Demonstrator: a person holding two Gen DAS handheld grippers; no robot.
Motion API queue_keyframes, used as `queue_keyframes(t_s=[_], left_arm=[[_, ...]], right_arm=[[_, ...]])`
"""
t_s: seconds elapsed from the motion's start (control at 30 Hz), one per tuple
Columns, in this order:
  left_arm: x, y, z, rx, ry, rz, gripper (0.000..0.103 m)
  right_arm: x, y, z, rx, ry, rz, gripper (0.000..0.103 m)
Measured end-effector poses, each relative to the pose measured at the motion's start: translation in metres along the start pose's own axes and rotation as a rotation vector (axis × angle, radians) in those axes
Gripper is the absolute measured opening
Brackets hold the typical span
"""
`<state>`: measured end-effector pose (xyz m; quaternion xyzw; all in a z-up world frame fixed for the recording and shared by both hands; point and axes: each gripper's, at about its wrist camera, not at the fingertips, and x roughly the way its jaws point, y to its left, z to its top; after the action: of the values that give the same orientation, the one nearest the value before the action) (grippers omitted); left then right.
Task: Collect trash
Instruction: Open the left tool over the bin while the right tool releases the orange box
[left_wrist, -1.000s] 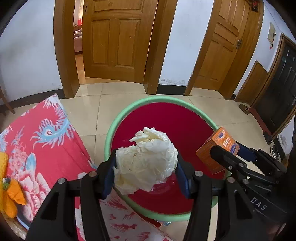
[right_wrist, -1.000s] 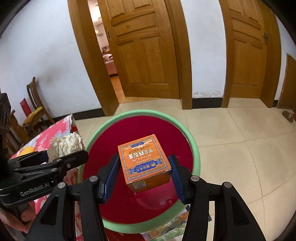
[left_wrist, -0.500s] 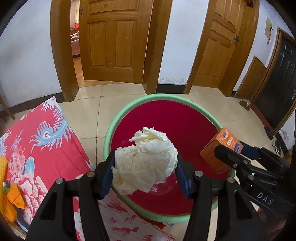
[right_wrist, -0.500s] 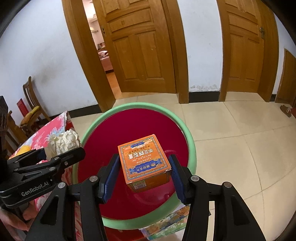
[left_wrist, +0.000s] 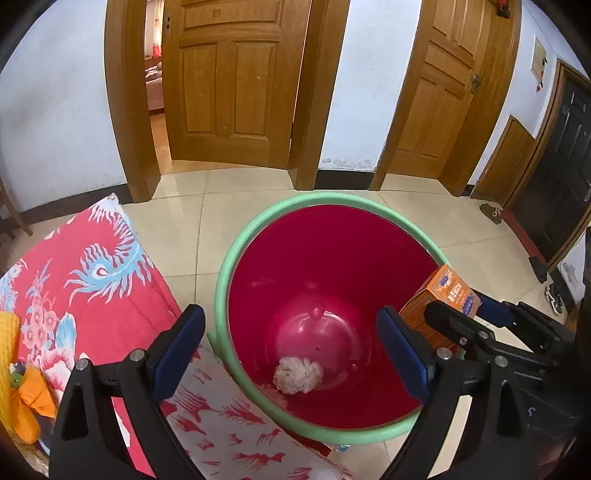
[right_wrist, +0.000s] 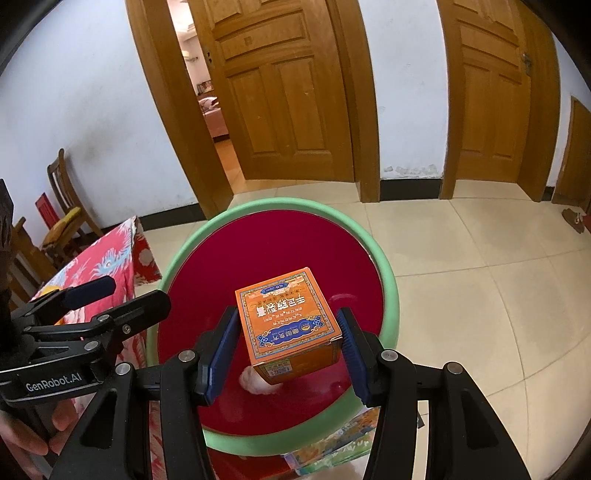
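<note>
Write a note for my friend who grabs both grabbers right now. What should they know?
Left tool: open and empty; its jaws have just been opening, nothing between them. It hovers over the red bin.
Right tool: shut on the orange box, held above the bin's opening.
Crumpled paper ball: lying on the bin's bottom.
Done: paper ball is in the bin.
Left: let the orange box drop into the bin. Probably just open the right tool where it is.
</note>
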<state>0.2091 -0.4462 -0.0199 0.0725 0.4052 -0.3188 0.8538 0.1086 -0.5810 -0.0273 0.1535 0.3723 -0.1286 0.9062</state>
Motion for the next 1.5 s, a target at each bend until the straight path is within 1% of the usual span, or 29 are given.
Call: queue_keyframes(t_s=[0.23, 0.33, 0.4, 0.5, 0.8, 0.9, 0.97, 1.1, 1.23, 1.33, 1.5], left_arm=[[-0.002, 0.001, 0.000, 0.007, -0.008, 0.002, 0.093], [-0.002, 0.000, 0.000, 0.013, -0.010, 0.008, 0.093], [-0.002, 0.000, -0.001, 0.017, -0.009, 0.007, 0.093], [-0.002, 0.001, 0.000, 0.012, -0.006, 0.006, 0.093], [-0.003, 0.002, 0.000, 0.008, -0.006, 0.012, 0.093], [-0.002, 0.001, 0.000, 0.008, -0.005, 0.013, 0.093], [-0.002, 0.001, -0.001, 0.007, -0.003, 0.011, 0.093], [-0.002, 0.003, 0.001, 0.001, 0.014, 0.006, 0.093], [-0.008, 0.007, 0.002, -0.006, 0.010, 0.019, 0.093], [-0.013, 0.014, 0.000, -0.021, 0.022, 0.019, 0.093], [-0.031, 0.025, 0.001, -0.035, 0.002, 0.042, 0.093]], right_arm=[[0.002, 0.001, 0.001, -0.004, 0.007, 0.005, 0.055], [0.003, 0.003, 0.000, -0.018, 0.003, -0.007, 0.056], [0.006, 0.003, -0.001, -0.020, 0.018, -0.009, 0.057], [0.012, -0.002, -0.003, 0.010, 0.049, 0.024, 0.059], [0.009, -0.001, -0.004, -0.004, 0.043, 0.019, 0.061], [0.009, 0.000, -0.005, -0.016, 0.046, 0.018, 0.063], [0.009, 0.002, -0.005, -0.027, 0.047, 0.016, 0.067], [0.009, 0.006, -0.003, -0.048, 0.046, 0.014, 0.069], [0.011, 0.009, -0.002, -0.045, 0.049, 0.026, 0.073], [0.012, 0.014, -0.001, -0.046, 0.051, 0.032, 0.073], [0.008, 0.023, -0.001, -0.062, 0.040, 0.037, 0.075]])
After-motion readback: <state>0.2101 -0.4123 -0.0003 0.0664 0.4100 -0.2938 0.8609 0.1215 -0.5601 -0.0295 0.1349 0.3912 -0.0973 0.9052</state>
